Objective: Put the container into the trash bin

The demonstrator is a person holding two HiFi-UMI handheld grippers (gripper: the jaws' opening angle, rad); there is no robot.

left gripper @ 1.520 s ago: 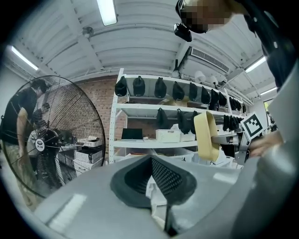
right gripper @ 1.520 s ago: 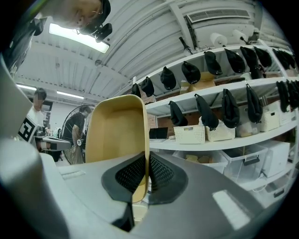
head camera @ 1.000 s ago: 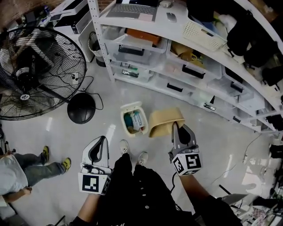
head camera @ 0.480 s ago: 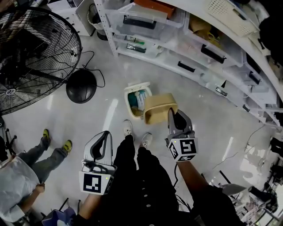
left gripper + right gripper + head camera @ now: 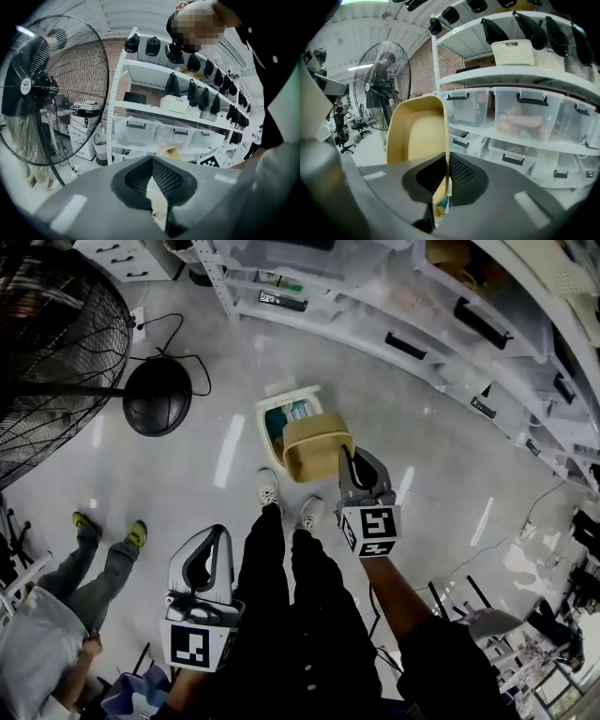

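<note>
Right gripper [image 5: 349, 457] — jaws pressed onto one side wall of the tan container [image 5: 314, 448]. The right gripper view confirms this: the thin wall runs edge-on between the two pads, with the hollow of the container [image 5: 417, 136] standing up and to the left of the jaws.

Left gripper [image 5: 216, 538] — jaws together with nothing between them, held low at the person's left side, well apart from the work.

Location of the container: held in the air, off the floor, ahead of the person's shoes [image 5: 286, 501]. In the head view it overlaps the near right part of the trash bin [image 5: 265, 427], a small pale bin standing on the floor with its mouth open and some teal items already inside.

Governing relation: the bin's mouth lies forward and slightly left of the right gripper, with most of the opening visible beyond the container's far edge. The container appears nearly as wide as the bin's mouth.

Assessment: the right hand is the only one placed to finish. The container likely needs to move a little further forward and left, and down, before release. If released off centre, it may catch on the near rim.
</note>
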